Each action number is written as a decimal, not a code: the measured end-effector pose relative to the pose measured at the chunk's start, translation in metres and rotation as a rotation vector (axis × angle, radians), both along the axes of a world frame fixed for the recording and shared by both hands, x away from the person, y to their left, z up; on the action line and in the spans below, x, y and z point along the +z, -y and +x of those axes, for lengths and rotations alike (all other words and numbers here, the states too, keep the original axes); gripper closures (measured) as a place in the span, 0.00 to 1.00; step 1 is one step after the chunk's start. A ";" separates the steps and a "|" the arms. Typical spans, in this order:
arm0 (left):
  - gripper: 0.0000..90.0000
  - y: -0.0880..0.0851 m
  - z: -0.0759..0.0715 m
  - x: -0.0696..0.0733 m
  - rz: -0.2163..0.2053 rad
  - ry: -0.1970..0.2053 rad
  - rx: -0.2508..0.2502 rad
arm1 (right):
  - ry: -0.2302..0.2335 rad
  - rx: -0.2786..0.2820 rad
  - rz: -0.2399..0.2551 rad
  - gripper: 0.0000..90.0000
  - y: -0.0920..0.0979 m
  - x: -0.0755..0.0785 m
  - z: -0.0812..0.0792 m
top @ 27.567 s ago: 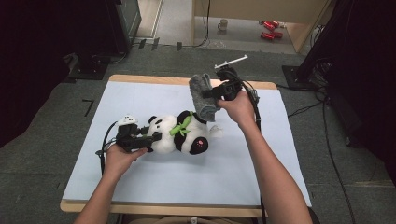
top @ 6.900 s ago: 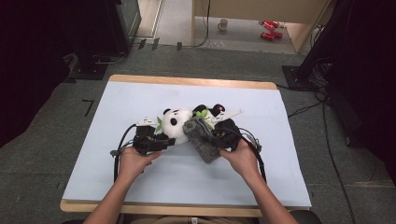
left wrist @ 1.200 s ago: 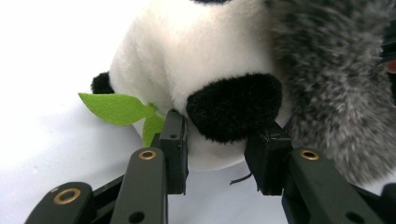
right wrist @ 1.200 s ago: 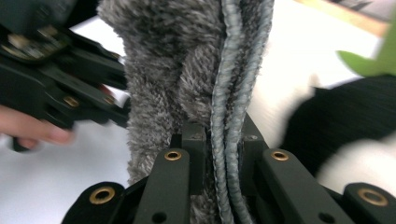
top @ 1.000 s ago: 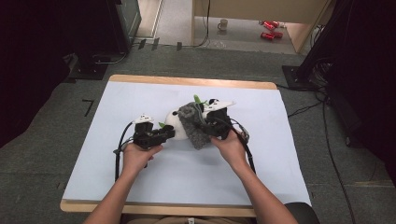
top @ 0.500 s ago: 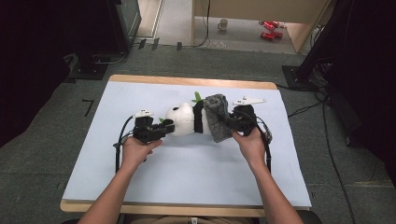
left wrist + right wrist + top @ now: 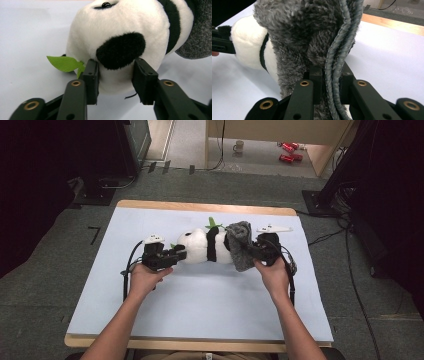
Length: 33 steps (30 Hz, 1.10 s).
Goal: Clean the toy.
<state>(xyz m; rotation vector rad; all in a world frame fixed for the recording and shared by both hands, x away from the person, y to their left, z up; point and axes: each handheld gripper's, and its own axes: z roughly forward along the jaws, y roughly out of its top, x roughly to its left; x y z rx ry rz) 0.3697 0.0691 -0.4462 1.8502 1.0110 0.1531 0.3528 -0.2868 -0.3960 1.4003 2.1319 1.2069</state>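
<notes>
- The toy panda [image 7: 202, 246] lies on its side near the middle of the desk [image 7: 200, 295], a little toward the far edge, with its head toward the left edge and its lower end toward the right.
- A grey fuzzy cloth [image 7: 240, 245] covers the panda's right-hand end; in the right tool view the cloth [image 7: 312, 37] hangs in thick folds with a stitched hem [image 7: 342, 50] running down its edge, and the white body [image 7: 249, 50] shows past it on the left.
- The left tool [image 7: 167, 258] sits at the panda's head, held by the person's left hand [image 7: 145, 277], which comes in from the near edge.
- In the left tool view the left tool [image 7: 116, 80] has its jaws on either side of the lower face, just beside the black patch [image 7: 121, 50]. The jaws have just been opening; the pads touch the white plush, but whether they press on it I cannot tell.
- A green leaf [image 7: 64, 63] sticks out beside the left jaw; another green bit [image 7: 212, 223] shows at the panda's far side.
- The right tool [image 7: 255, 251] is held by the right hand [image 7: 272, 275] at the cloth; the right tool [image 7: 331, 85] is clamped tight on the cloth's hem.
- The desk has a pale blue cover with a wooden edge [image 7: 200, 207] showing at the far side.
</notes>
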 end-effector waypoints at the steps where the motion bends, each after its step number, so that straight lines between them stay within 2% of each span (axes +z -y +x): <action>1: 0.61 0.000 0.000 0.000 0.008 0.015 -0.003 | 0.001 -0.002 0.000 0.88 0.000 0.000 0.000; 6: 0.45 -0.001 -0.006 0.002 0.065 0.149 -0.040 | 0.002 -0.004 0.010 0.88 0.002 -0.001 0.003; 9: 0.42 -0.002 -0.006 -0.001 0.066 0.138 -0.060 | 0.003 -0.007 0.018 0.88 0.002 -0.001 0.005; 13: 0.40 -0.003 -0.003 -0.006 0.063 0.125 -0.057 | 0.007 -0.009 0.022 0.88 0.003 0.000 0.011; 16: 0.40 -0.003 0.001 -0.010 0.070 0.151 -0.050 | 0.013 -0.009 0.025 0.88 0.002 0.000 0.016; 21: 0.36 -0.003 0.013 -0.011 0.023 0.152 -0.058 | 0.016 -0.010 0.031 0.88 0.003 0.001 0.026; 24: 0.31 -0.002 0.021 -0.013 -0.008 0.129 -0.066 | 0.010 -0.010 0.059 0.88 0.006 -0.002 0.031; 27: 0.27 -0.001 0.026 -0.016 -0.024 0.123 -0.077 | -0.002 -0.012 0.080 0.88 0.008 -0.005 0.033; 29: 0.24 0.001 0.028 -0.016 -0.027 0.118 -0.094 | 0.002 -0.012 0.073 0.88 0.008 -0.005 0.033; 31: 0.22 0.005 0.027 -0.016 0.018 0.172 -0.130 | 0.004 -0.013 0.070 0.88 0.007 -0.005 0.032; 33: 0.19 0.011 0.029 -0.018 0.070 0.193 -0.140 | 0.003 -0.011 0.072 0.88 0.007 -0.005 0.032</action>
